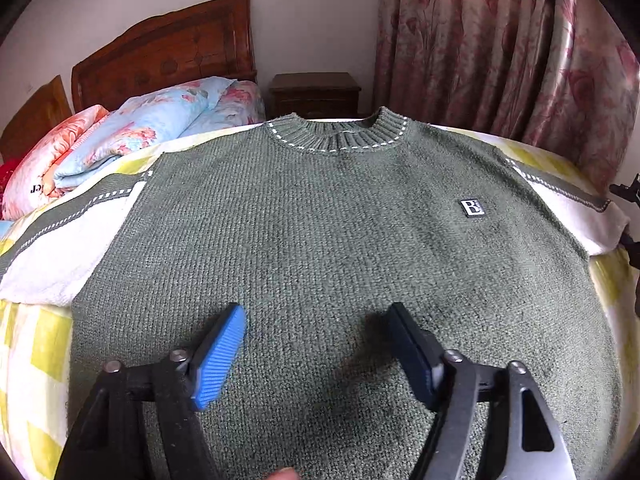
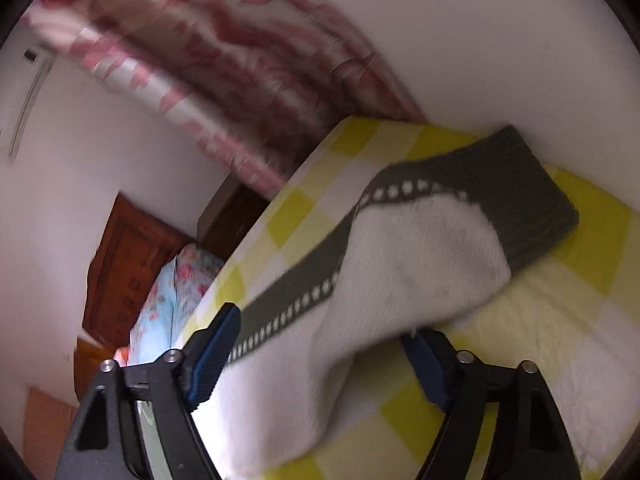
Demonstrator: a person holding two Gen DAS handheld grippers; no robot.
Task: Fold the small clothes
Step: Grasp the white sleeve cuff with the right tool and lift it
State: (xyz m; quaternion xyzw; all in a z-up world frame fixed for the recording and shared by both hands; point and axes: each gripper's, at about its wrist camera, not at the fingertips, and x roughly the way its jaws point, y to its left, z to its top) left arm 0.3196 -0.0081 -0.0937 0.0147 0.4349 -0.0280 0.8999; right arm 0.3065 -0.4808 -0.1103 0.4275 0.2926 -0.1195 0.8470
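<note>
One sweater (image 1: 340, 248) lies flat, front up, on the yellow-and-white checked bed cover (image 1: 36, 344), its ribbed collar (image 1: 340, 136) toward the far edge. I count two sleeves, both white with a green stripe edged in white stitching: the left sleeve (image 1: 60, 248) runs off the frame, and the right sleeve (image 2: 400, 264) reaches a green ribbed cuff (image 2: 520, 200). One small rectangular badge (image 1: 473, 207) sits on the chest; its letter reads as a "B", the finer print too small to make out.

My left gripper (image 1: 316, 320) hovers over the lower body of the sweater with its two blue-padded fingers (image 1: 220, 356) spread wide and nothing between them. I cannot tell whether the tips touch the knit.

My right gripper (image 2: 320, 332) is also spread wide. The right sleeve passes between its fingers, lying against the left pad (image 2: 212, 360) and covering the tip of the right one; it is not pinched. This view is motion-blurred and tilted, so the sleeve's lower end is lost at the frame's bottom.

Beyond the cover I count one carved wooden headboard (image 1: 168, 48), one dark nightstand (image 1: 314, 94), one floral curtain (image 1: 500, 48), and folded floral bedding (image 1: 132, 128) whose separate pieces I cannot count. A dark piece of hardware (image 1: 628, 196) is cut off at the right edge of the left view.
</note>
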